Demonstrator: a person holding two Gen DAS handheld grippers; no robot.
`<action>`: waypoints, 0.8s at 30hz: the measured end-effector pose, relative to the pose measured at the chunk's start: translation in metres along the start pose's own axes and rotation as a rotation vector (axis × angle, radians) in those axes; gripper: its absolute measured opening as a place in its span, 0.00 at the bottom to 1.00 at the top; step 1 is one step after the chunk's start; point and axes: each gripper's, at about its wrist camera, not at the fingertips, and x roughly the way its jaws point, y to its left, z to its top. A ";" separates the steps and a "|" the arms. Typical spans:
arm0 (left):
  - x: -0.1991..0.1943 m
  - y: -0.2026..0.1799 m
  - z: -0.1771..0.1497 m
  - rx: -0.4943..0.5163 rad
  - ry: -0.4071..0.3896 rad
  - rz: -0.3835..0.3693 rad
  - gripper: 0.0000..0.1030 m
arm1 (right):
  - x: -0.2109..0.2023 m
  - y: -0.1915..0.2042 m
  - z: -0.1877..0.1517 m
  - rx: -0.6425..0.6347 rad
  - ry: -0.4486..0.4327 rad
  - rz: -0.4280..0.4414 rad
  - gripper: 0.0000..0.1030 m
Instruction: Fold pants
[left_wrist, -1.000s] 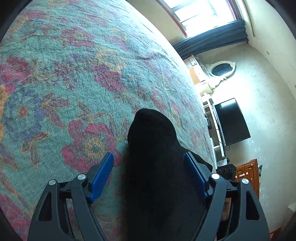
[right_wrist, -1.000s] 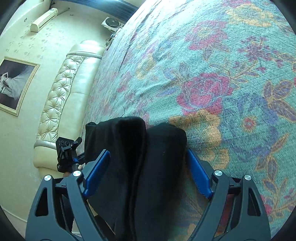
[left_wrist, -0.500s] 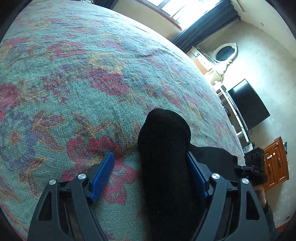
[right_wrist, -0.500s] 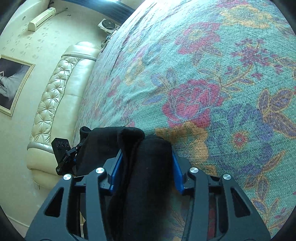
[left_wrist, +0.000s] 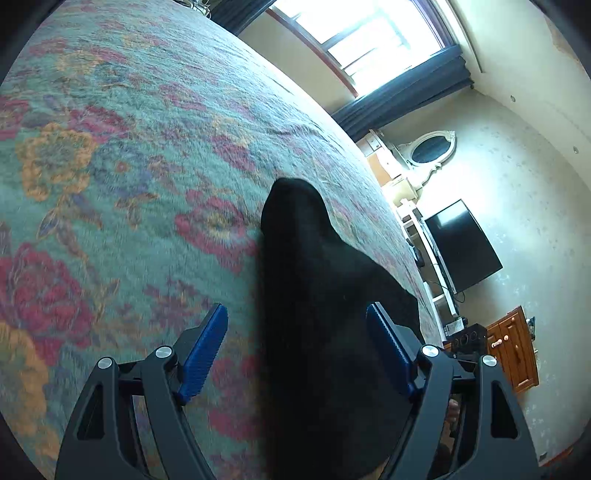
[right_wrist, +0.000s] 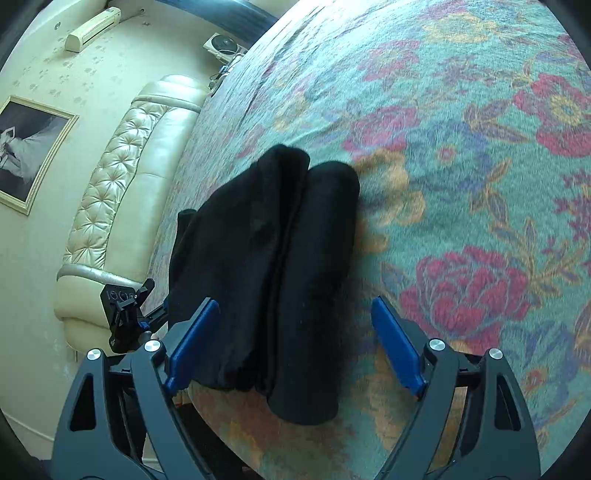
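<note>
The folded black pants (right_wrist: 280, 266) lie on the floral bedspread (right_wrist: 461, 155) between the right gripper (right_wrist: 291, 339)'s opening jaws, apparently untouched; the left gripper (left_wrist: 297, 347) gapes wide around them

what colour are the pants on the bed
Black, plain; the folded pants show best in the right wrist view.

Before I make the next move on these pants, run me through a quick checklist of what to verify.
1. Black pants lying on the floral bedspread: ok.
2. Right gripper jaws opening, pads off the cloth: ok.
3. Left gripper open around the pants; one pad seems to brush the fabric: cannot tell.
4. Fold neat: not ok, two uneven rolls.
5. Pants clear of the bed edge: not ok.
</note>
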 end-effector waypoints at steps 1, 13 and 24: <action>-0.004 -0.003 -0.010 0.008 0.018 0.003 0.74 | 0.001 0.001 -0.006 0.001 0.009 -0.004 0.82; 0.026 -0.013 -0.043 0.069 0.123 0.071 0.74 | 0.004 -0.009 -0.040 -0.038 0.000 -0.032 0.58; 0.021 -0.021 -0.044 0.100 0.140 0.004 0.39 | -0.003 -0.012 -0.045 -0.031 -0.019 -0.016 0.52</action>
